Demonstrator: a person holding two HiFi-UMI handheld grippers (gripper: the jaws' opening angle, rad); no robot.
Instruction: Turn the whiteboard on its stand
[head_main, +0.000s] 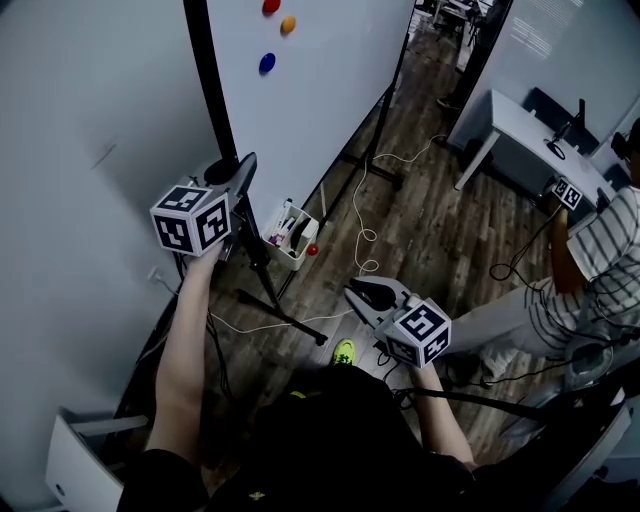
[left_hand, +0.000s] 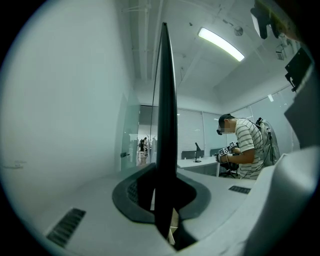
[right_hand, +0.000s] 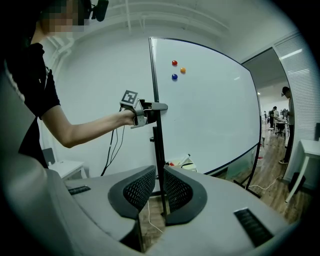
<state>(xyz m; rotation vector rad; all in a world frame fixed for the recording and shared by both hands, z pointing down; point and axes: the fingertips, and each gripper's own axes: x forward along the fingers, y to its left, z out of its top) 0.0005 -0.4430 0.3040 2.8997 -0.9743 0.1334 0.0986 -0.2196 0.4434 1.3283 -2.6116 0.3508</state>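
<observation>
The whiteboard (head_main: 310, 90) stands on a black stand (head_main: 275, 300), close to the grey wall. Red, orange and blue magnets (head_main: 267, 62) sit near its top. My left gripper (head_main: 238, 170) is shut on the board's black side frame (left_hand: 167, 125), which runs upright between its pads (left_hand: 135, 192). The right gripper view shows that grip from the side, with the left gripper (right_hand: 150, 107) clamped on the frame edge of the whiteboard (right_hand: 210, 110). My right gripper (head_main: 365, 292) hangs free over the floor, well short of the board. Its jaws (right_hand: 157, 192) stand narrowly open with nothing between them.
A white marker tray (head_main: 292, 235) hangs at the board's lower edge. White cables (head_main: 362, 215) trail over the wood floor. A white desk (head_main: 510, 125) and a person in a striped shirt (head_main: 600, 260) are at the right. A white box (head_main: 75, 460) sits at lower left.
</observation>
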